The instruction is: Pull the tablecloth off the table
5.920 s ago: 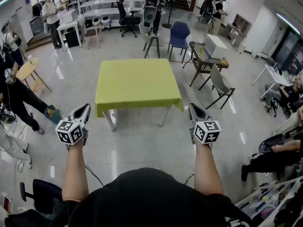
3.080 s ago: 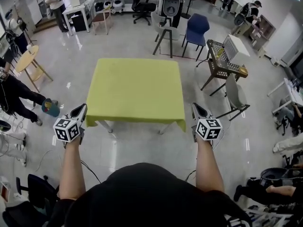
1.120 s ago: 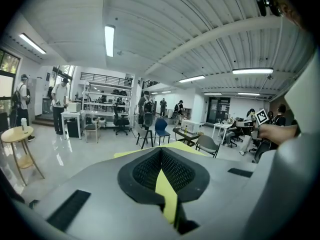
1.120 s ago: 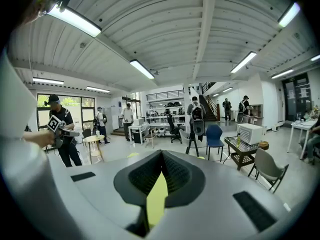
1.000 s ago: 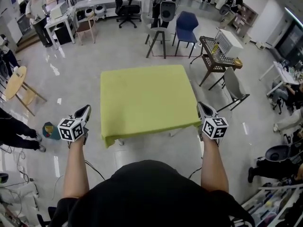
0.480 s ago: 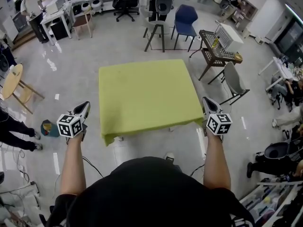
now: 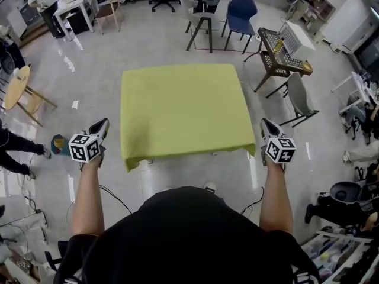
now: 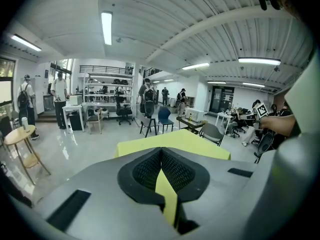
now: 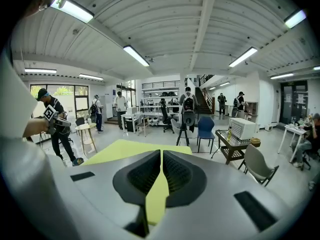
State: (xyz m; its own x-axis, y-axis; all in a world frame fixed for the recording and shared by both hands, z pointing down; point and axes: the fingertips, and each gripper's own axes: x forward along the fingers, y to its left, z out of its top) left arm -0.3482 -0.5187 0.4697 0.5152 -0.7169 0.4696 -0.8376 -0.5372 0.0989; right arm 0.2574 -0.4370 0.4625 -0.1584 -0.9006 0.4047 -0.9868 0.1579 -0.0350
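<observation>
A yellow-green tablecloth [image 7: 183, 111] covers a square table in front of me, its front hem hanging over the near edge. My left gripper [image 7: 102, 123] hangs beside the cloth's front-left corner, a little apart from it, shut and empty. By the front-right corner, my right gripper [image 7: 265, 123] is apart from the hem; its jaws are opening to a thin slit with nothing between them. The left gripper view shows the cloth [image 8: 175, 141] beyond the closed pads of that gripper [image 8: 161, 150]. In the right gripper view the cloth [image 9: 125, 151] lies past the tips of the right gripper [image 9: 162, 152].
Behind the table stand a blue chair [image 7: 241, 12] and a grey stool [image 7: 201, 23]. A wire cart [image 7: 284, 51] and a grey chair [image 7: 298, 96] are at the right. A round wooden table [image 7: 15, 93] and a person's leg [image 7: 21, 144] are at the left. A cable [image 7: 112, 195] trails on the floor.
I have walked up to the table, so it now lies right between my two grippers. The cloth has not shifted on the table. The right jaws have parted slightly.
</observation>
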